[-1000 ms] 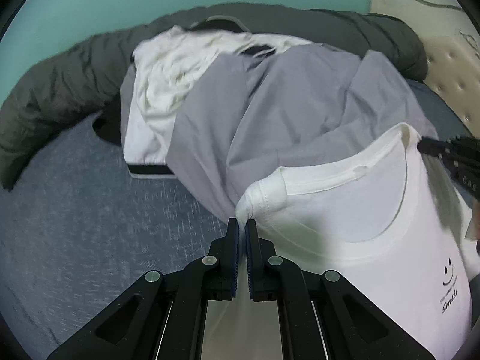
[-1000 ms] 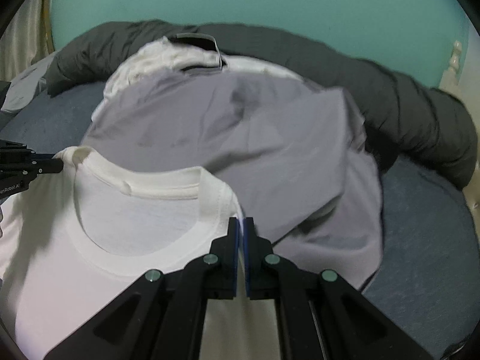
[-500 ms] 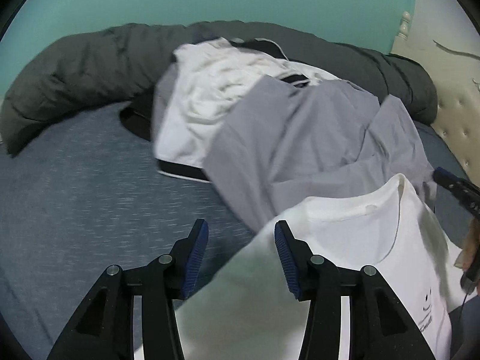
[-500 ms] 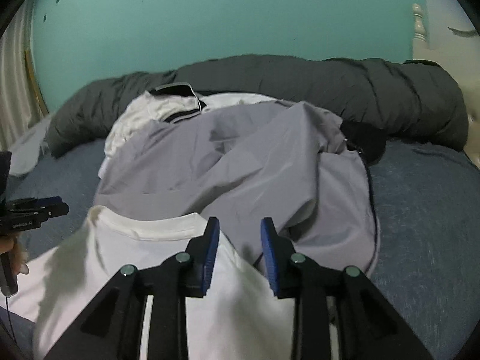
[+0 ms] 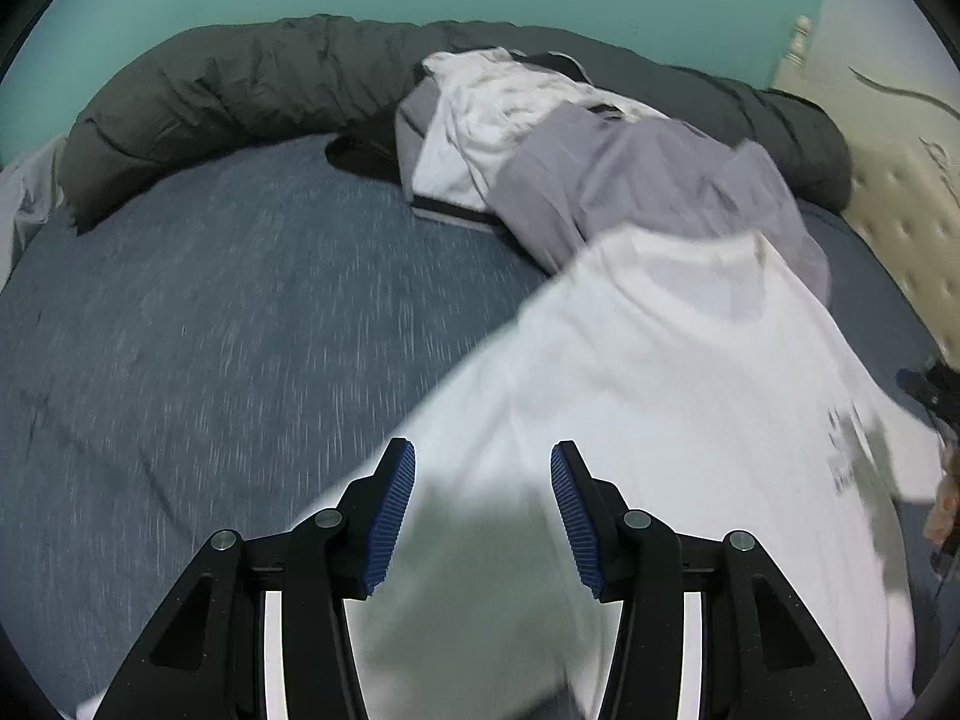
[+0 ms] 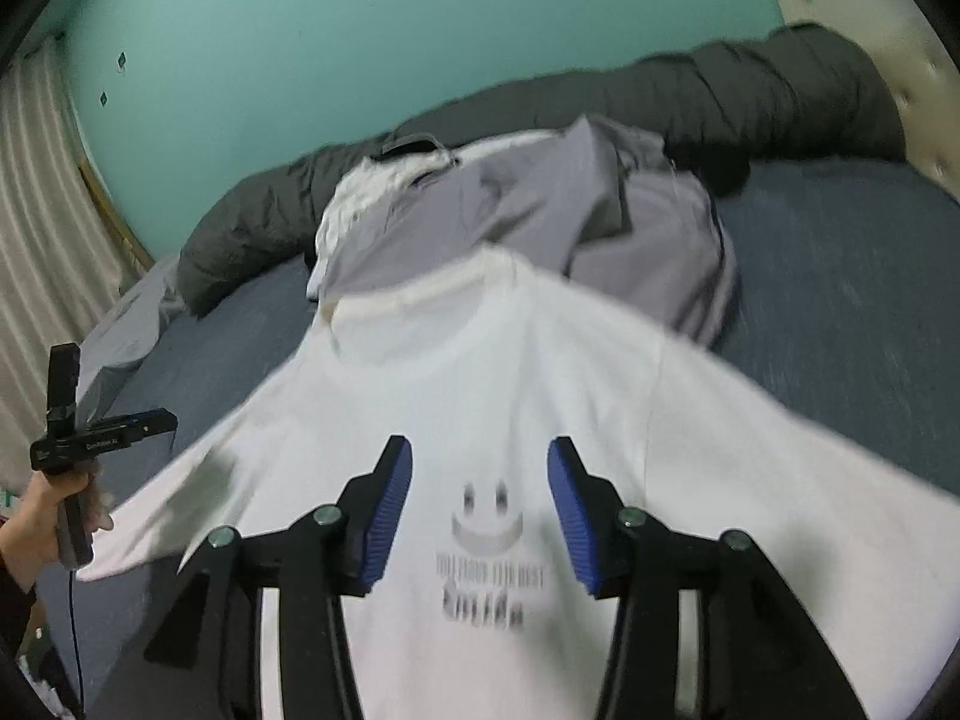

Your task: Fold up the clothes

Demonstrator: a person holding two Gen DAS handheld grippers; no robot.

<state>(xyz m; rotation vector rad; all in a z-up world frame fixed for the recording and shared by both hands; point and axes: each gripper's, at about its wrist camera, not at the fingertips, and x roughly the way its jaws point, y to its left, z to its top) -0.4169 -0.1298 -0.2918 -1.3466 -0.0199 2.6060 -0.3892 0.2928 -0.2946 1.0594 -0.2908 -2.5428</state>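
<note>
Blue bedsheet (image 5: 210, 330), white T-shirt (image 6: 540, 372) spread flat; left gripper (image 5: 483, 510) and right gripper (image 6: 480, 507) gape empty, jaws just opened. Grey garment (image 6: 600, 222) touches its collar and could snag the fold.

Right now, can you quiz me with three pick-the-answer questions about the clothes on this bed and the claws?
1. Where does the white cotton T-shirt with the smiley print lie?
A. on the blue bed sheet
B. on the floor
C. on a chair

2. What colour is the wall?
A. yellow
B. teal green
C. red

3. How is the right claw?
A. shut on the shirt
B. out of sight
C. open

Answers: 1 A, the shirt is spread over the sheet, its collar against the crumpled grey garment; 2 B, teal shows behind the rolled dark quilt; 3 C, its blue pads stand apart, having just opened, pinching nothing.
</note>
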